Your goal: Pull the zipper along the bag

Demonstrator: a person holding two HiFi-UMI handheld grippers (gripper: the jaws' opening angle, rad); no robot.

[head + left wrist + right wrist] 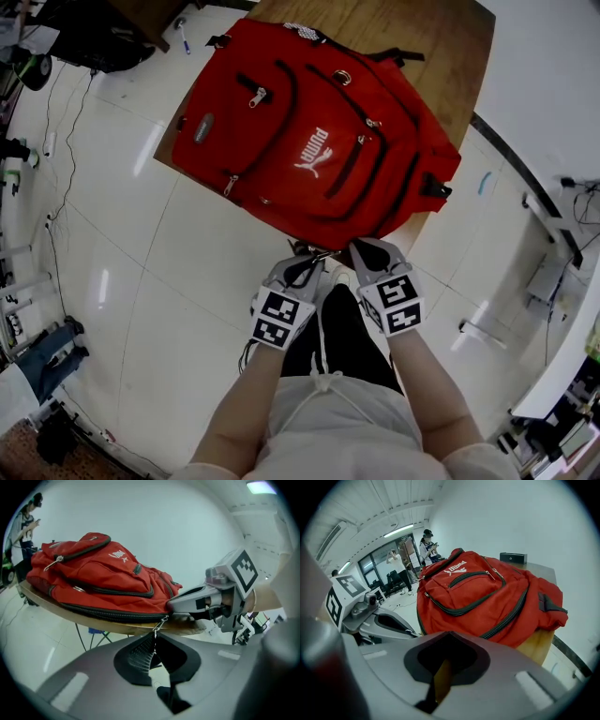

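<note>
Wooden table [459, 56] | bag [309, 141] diagonal | left tool [311, 261] clamps zipper pull [159, 624] | right tool [364, 251] closed

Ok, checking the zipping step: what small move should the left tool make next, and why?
Probably draw the zipper pull along the red backpack's zipper track, leftward in the left gripper view: the left tool is shut on it at the track's end.
</note>
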